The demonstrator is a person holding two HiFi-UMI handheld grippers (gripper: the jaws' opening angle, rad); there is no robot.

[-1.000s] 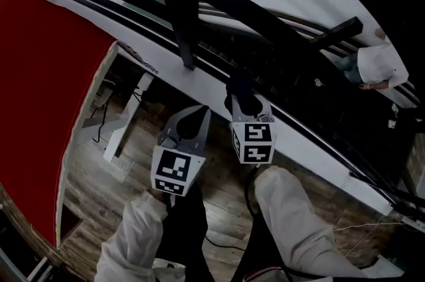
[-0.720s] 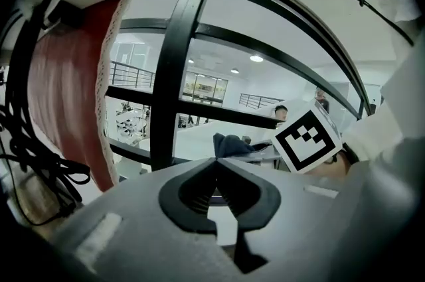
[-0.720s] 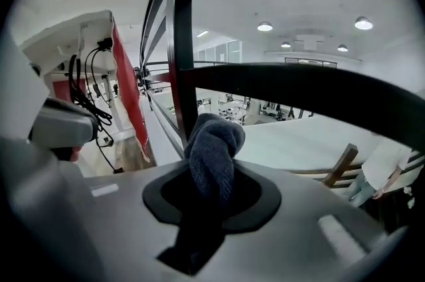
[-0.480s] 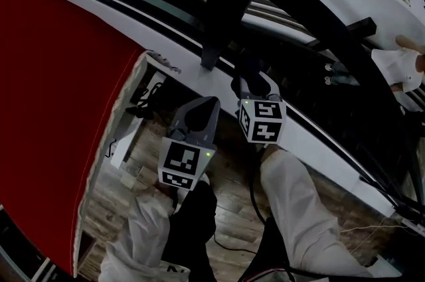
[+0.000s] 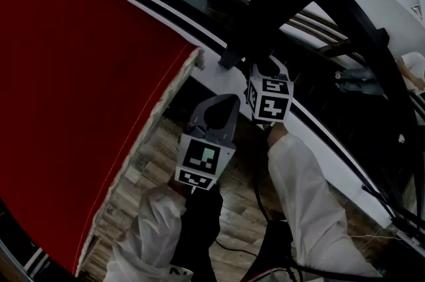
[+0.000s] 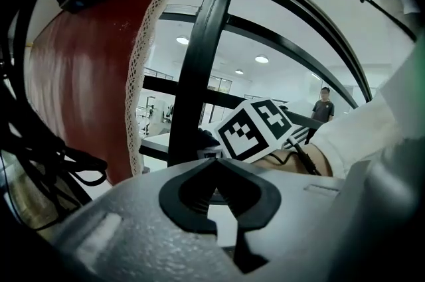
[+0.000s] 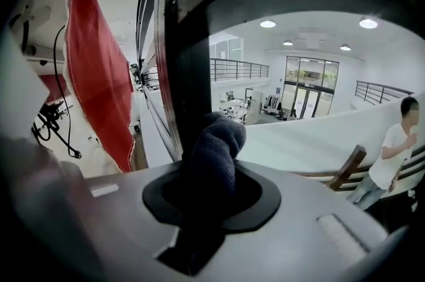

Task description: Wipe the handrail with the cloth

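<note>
no text, label or number can be read in any view.

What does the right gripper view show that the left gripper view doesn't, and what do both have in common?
Only the right gripper view shows the dark cloth clamped in the right gripper, its bunched end sticking up in front of the post.

Only the left gripper view shows the left gripper with its jaws together and nothing between them. Beyond it is the other gripper's marker cube, and to the left the lace edge of the red fabric.

Both views show the black railing post and the hanging red fabric.
</note>
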